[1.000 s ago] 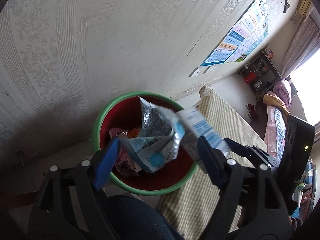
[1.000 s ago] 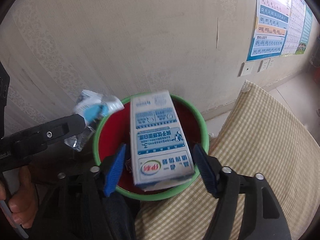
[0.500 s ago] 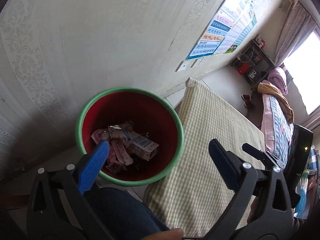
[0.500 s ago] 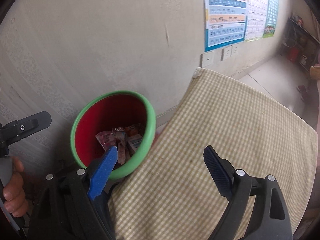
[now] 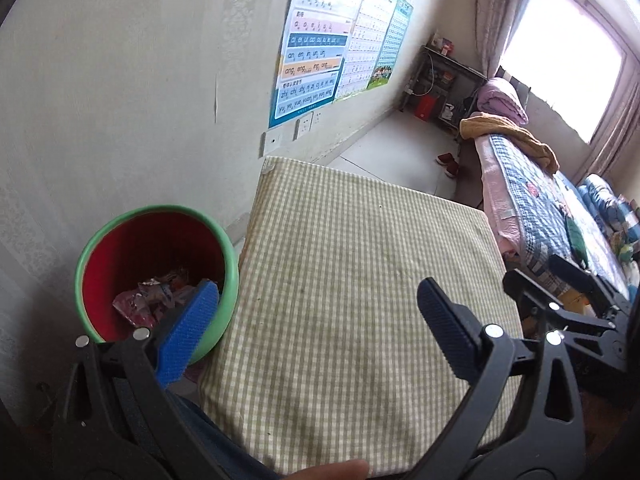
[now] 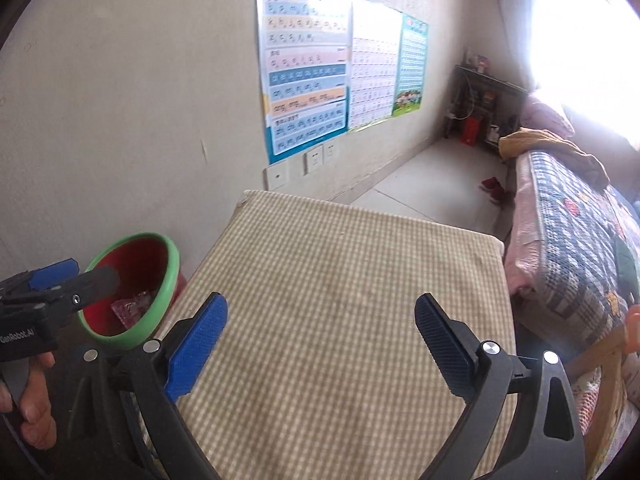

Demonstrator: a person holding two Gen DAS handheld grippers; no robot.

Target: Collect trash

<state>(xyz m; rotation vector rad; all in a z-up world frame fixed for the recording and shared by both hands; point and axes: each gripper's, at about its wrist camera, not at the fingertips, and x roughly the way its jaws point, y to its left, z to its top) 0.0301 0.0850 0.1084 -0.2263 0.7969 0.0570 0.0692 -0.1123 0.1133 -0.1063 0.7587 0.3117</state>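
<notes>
Home bedroom: quilted bed (image 5: 532, 184), curtained window (image 5: 560, 44), wall study charts (image 6: 308, 68).

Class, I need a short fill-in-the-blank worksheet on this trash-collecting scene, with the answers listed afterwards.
1. The bin has a green rim and a ____ inside.
2. Both the left hand-held gripper and the right hand-held gripper are ____.
3. The wrappers lie ____ the bin.
4. The checked tablecloth is to the ____ of the bin.

Answers: red; open; inside; right
</notes>
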